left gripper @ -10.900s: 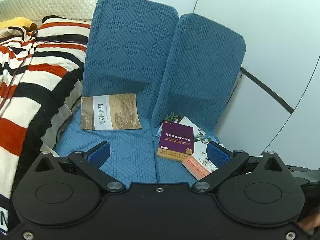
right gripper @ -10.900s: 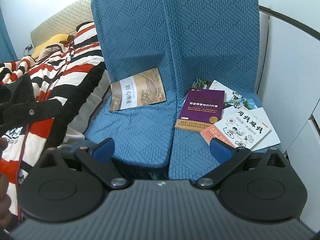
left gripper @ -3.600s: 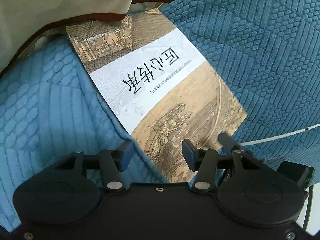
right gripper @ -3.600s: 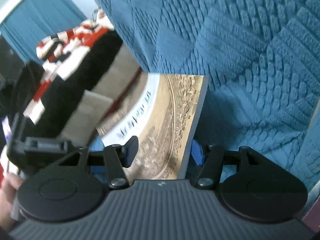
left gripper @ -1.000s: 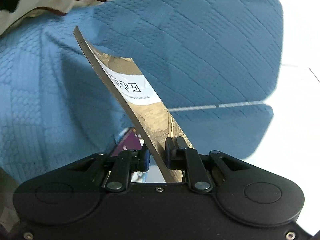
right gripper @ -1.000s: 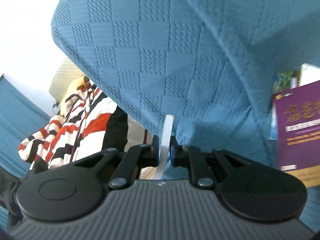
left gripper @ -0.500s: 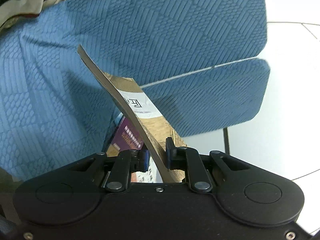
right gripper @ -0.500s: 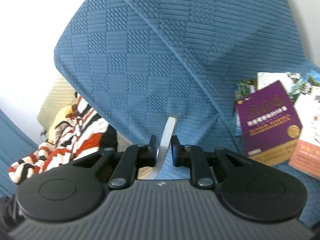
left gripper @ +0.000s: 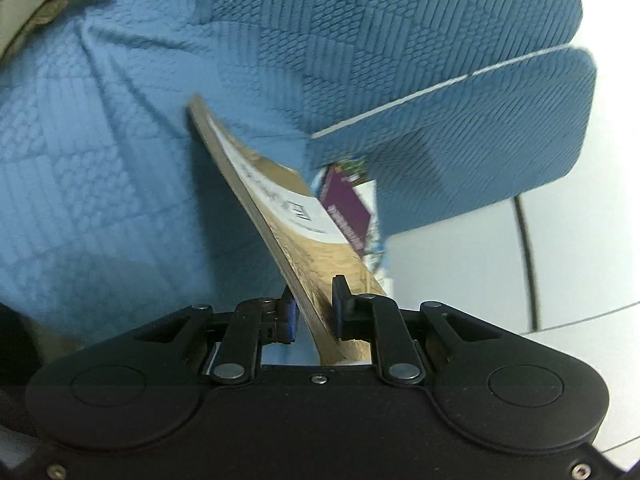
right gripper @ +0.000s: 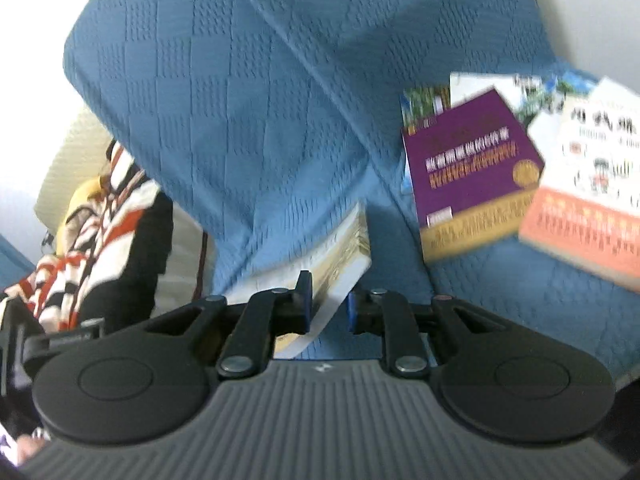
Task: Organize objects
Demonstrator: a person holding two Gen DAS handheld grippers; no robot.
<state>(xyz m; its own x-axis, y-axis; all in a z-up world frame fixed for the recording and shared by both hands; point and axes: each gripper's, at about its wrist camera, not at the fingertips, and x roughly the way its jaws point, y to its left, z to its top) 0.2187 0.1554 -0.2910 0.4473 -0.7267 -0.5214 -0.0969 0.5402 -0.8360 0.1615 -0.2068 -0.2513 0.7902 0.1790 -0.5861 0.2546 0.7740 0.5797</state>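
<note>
Two claws carry one thin brown-and-white paperback book edge-on above blue quilted seat cushions.
Left claw clamps it; right claw, jaws just opening, flanks it loosely; purple-covered book lies ahead right.

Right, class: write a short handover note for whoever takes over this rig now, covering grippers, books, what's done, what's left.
Left gripper: shut on the brown book, holding it tilted above the blue seat.
Right gripper: jaws have just been opening; the book is between them, one pad clear of it.
Purple book and white-and-orange book lie overlapped on the seat.
Done: brown book picked up.
Left: probably lay it with that pile, then square the pile.
</note>
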